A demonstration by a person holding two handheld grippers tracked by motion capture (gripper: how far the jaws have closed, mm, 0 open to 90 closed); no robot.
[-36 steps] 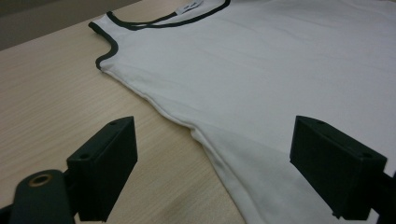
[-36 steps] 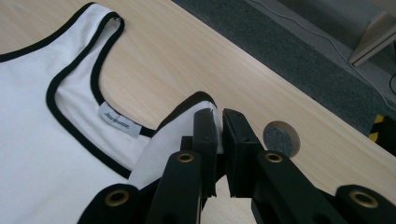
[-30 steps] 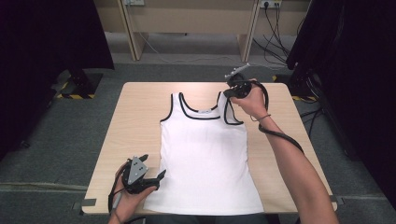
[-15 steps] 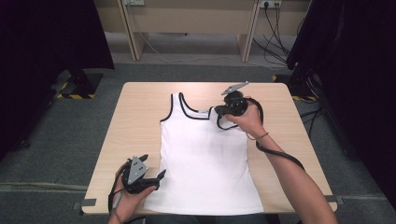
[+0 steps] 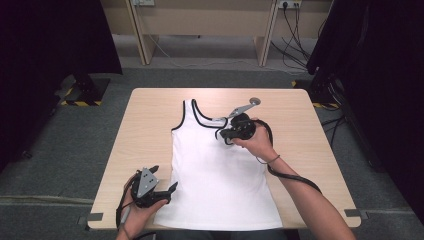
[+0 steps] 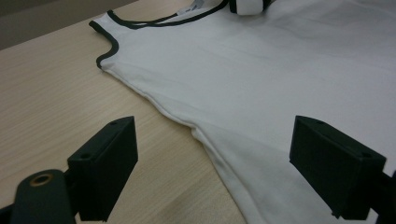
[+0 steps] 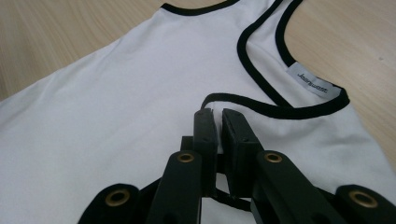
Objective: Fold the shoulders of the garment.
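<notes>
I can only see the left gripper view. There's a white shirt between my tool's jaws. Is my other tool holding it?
Observer: Yes. In the right gripper view, the right tool is shut on the tank top, pinching its black trim.
Operator: Where is that tool?
Observer: The high view shows it up by the neckline, on the person's right side.
Operator: And where's my left tool?
Observer: The left tool is open at the near left corner of the table, beside the hem.
</notes>
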